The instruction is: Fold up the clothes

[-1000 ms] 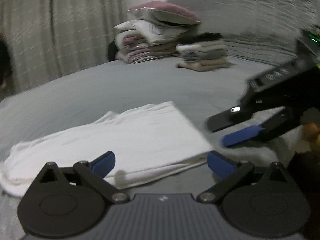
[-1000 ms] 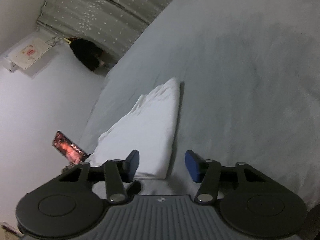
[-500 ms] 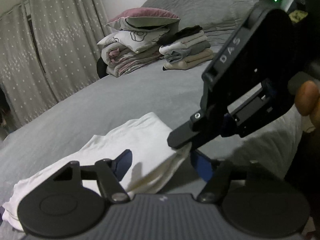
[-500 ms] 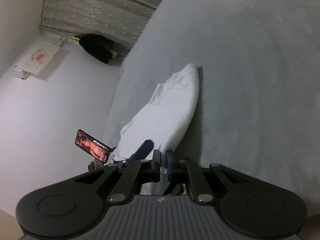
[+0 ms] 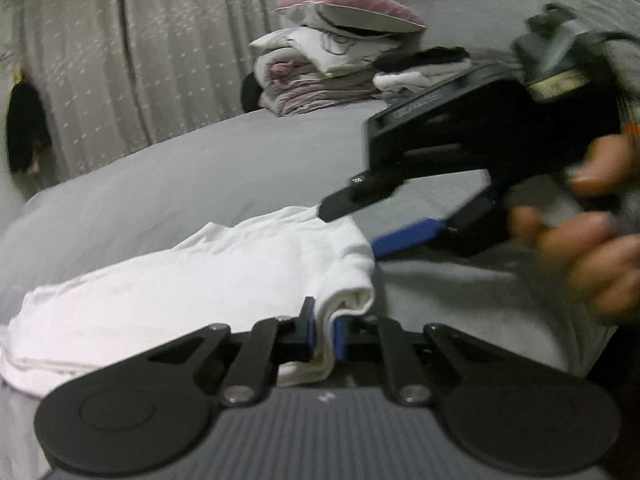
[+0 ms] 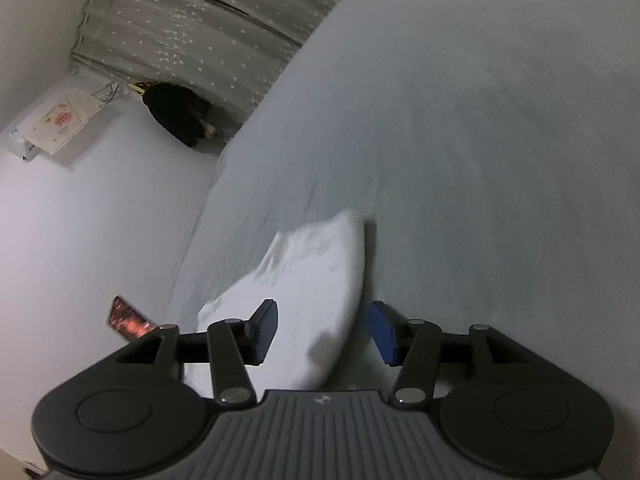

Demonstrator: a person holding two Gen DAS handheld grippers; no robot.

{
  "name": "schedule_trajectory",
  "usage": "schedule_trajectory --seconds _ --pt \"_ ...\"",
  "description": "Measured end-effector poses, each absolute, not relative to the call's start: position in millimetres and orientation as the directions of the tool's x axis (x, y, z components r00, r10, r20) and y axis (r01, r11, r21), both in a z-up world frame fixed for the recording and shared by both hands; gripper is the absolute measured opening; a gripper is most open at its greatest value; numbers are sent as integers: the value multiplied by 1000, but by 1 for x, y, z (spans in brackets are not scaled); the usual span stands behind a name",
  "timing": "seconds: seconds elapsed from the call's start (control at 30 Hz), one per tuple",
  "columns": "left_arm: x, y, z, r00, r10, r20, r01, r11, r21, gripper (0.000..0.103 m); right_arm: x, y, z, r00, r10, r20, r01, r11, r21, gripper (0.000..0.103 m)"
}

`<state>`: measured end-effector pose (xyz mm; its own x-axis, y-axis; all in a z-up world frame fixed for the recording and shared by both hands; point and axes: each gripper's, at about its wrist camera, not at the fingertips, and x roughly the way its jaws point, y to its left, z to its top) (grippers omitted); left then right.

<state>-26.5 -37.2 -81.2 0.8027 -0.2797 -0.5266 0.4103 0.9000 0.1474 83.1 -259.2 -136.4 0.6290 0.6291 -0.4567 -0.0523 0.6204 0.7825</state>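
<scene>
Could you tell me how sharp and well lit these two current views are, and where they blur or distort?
Left wrist view: dim light; the right gripper and the hand holding it are motion-smeared, while the left gripper, shut on the white garment, stays sharp. Right wrist view: fisheye bends the bed and curtain; the bedding is streaked, the open right gripper crisp.

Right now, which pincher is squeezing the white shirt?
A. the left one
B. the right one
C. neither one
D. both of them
A: the left gripper has its blue pads shut on the corner of the white shirt, while the right gripper hangs open over it, its pads wide apart and not pinching the cloth.
</scene>
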Motion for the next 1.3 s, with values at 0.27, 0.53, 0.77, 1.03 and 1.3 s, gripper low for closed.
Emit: schedule_trajectory --seconds 0.27,0.53,0.77,1.03,1.3 --pt "-36 -46 -74 830 -226 -510 323 940 109 7 107 -260 -147 718 537 -444 -15 649 761 6" --pt "-48 -85 -69 816 -255 -519 352 931 96 7 83 -299 -141 764 490 -420 12 640 768 5" --pt "-58 -121 -74 789 -312 -529 365 931 -6 7 72 -345 -127 753 473 -458 57 646 762 6" --pt "-57 -95 -69 779 -366 -509 330 930 -164 7 81 -337 -99 738 469 -486 49 681 731 6" --pt "-60 -35 -48 794 -427 -432 268 884 -383 7 91 -295 -59 732 462 -500 11 726 687 6"
